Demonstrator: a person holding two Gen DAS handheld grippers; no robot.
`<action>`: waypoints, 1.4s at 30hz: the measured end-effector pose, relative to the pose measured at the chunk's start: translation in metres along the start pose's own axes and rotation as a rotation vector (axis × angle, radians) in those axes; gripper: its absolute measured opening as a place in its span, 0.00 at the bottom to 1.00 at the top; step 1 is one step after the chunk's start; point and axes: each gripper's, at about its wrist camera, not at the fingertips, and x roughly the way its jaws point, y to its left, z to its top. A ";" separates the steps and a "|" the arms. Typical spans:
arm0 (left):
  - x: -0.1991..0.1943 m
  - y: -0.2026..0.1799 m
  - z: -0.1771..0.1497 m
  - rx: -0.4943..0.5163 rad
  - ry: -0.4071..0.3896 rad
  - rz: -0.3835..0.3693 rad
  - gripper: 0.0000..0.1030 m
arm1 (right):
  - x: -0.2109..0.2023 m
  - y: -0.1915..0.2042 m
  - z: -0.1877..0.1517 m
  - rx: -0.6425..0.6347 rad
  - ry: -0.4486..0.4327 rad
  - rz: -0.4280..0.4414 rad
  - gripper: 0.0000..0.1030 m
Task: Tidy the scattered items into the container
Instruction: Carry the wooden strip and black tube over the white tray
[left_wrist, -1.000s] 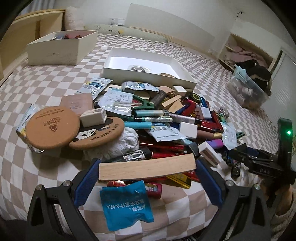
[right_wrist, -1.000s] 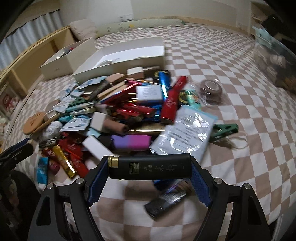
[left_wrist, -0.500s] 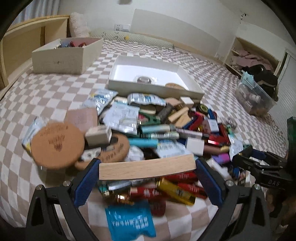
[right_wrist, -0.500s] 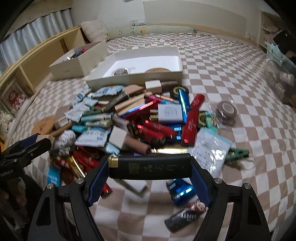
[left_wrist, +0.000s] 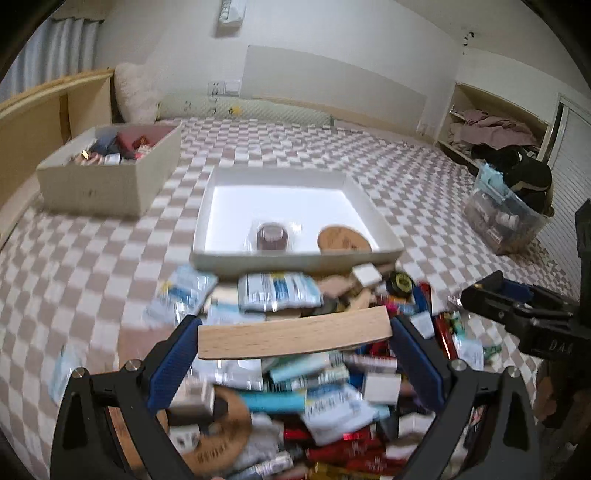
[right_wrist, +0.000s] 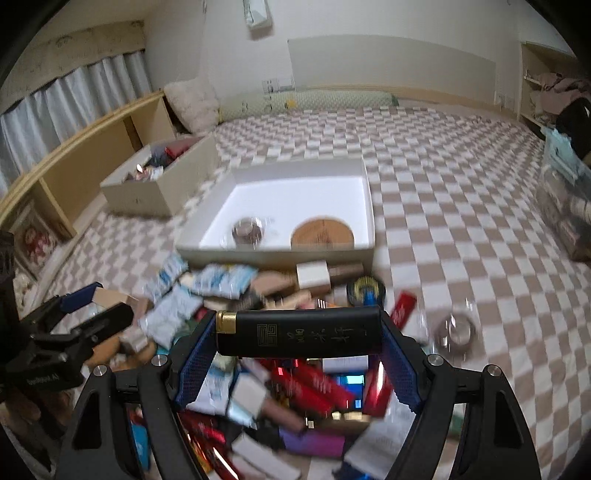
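My left gripper (left_wrist: 294, 334) is shut on a long wooden block (left_wrist: 294, 333), held crosswise above the pile of scattered items (left_wrist: 295, 406). My right gripper (right_wrist: 298, 334) is shut on a black bar with gold cap and gold lettering (right_wrist: 298, 332), also above the pile (right_wrist: 288, 398). The white open container (left_wrist: 295, 254) lies just beyond the pile, holding a tape roll (left_wrist: 272, 236) and a cork coaster (left_wrist: 343, 240); it shows in the right wrist view too (right_wrist: 273, 254). The right gripper appears at the right edge of the left view (left_wrist: 524, 314).
A beige box (left_wrist: 107, 177) full of things stands at the back left on the checkered bedspread (left_wrist: 74, 258). A clear plastic bin (left_wrist: 502, 218) stands at the right. A wooden bed frame (right_wrist: 74, 162) runs along the left. A loose tape roll (right_wrist: 456, 330) lies right of the pile.
Both grippers have risen and moved forward over the pile toward the white container, each still holding its item. The container now looks nearer and its inside shows.
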 end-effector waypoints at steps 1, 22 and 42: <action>0.001 0.001 0.007 0.000 -0.008 0.000 0.98 | 0.000 0.000 0.006 0.001 -0.006 0.003 0.79; 0.032 0.012 0.109 -0.020 -0.055 0.010 0.98 | 0.033 0.003 0.093 -0.028 -0.031 -0.015 0.79; 0.155 0.038 0.119 -0.076 0.223 0.064 0.98 | 0.121 -0.023 0.105 0.007 0.145 -0.055 0.79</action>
